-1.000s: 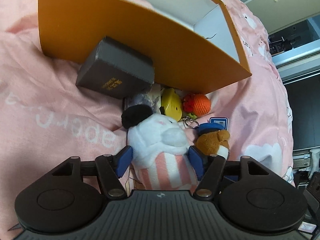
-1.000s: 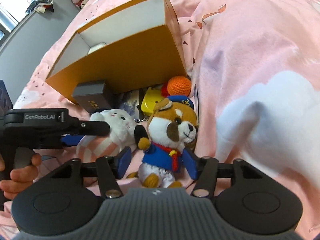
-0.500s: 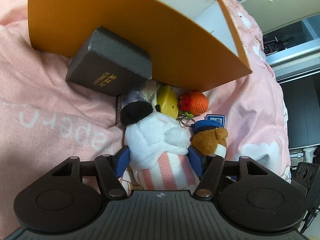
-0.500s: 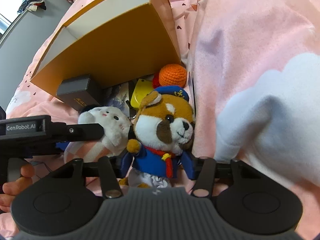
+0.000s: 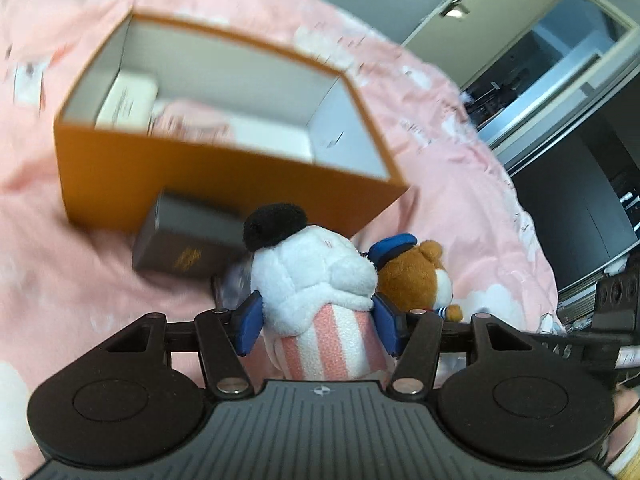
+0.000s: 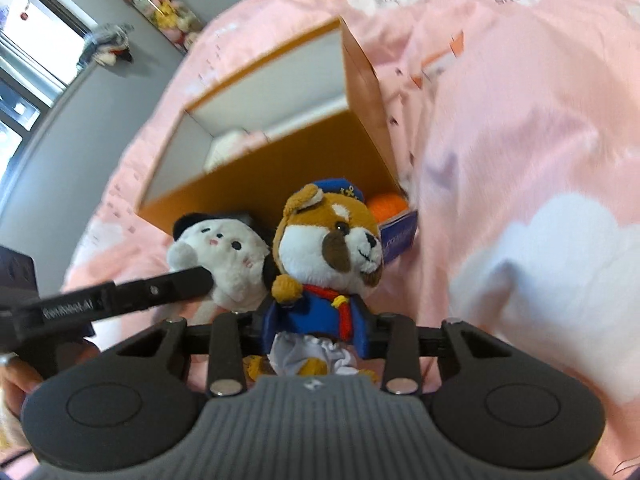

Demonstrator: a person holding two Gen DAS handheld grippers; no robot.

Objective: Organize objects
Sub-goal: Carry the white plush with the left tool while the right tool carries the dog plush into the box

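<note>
My left gripper (image 5: 318,322) grips the striped body of a white plush with a black hat (image 5: 316,276); its jaws are still closing, blue pads pressing both sides. My right gripper (image 6: 316,332) is likewise closing on the blue-coated waist of a brown dog plush in a sailor cap (image 6: 332,240), and the pads squeeze it. Both toys hang side by side above the pink bedspread, in front of the open orange box (image 5: 200,184). In the right wrist view the white plush (image 6: 224,248) sits behind one of the left gripper's fingers (image 6: 160,290).
A dark grey box (image 5: 184,248) leans against the orange box's front wall. White packets lie inside the orange box. An orange crocheted ball (image 6: 386,206) and a blue card (image 6: 400,236) rest by the box's right corner. A hand holds the left gripper (image 6: 16,376).
Both grippers closed tighter on their plush toys and rose, lifting them off the bedspread. The views tilted up, so the orange box's inside now shows.
</note>
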